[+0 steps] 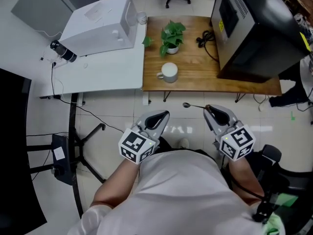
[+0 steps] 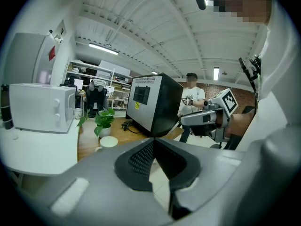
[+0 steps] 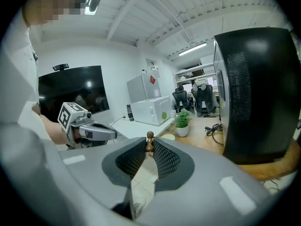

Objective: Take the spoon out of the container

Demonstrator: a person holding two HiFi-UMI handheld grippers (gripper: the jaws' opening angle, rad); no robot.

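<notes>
My right gripper (image 1: 210, 110) is shut on the handle of a thin metal spoon (image 1: 187, 105), which sticks out to the left over the tiled floor. In the right gripper view the spoon's brown handle end (image 3: 149, 141) pokes up between the closed jaws. The left gripper (image 1: 165, 114) is held beside it, jaws shut with nothing in them; its tips meet (image 2: 153, 141). Both grippers are close to my body, short of the table. The white cup (image 1: 169, 72) stands on the wooden table (image 1: 195, 75) near its front edge, also visible as the cup (image 2: 108, 141) in the left gripper view.
A potted plant (image 1: 171, 37), a coiled black cable (image 1: 205, 39) and a big black cabinet (image 1: 249, 28) share the wooden table. A white appliance (image 1: 100, 23) sits on the white table to the left. Black stand legs (image 1: 83, 146) spread over the floor at left.
</notes>
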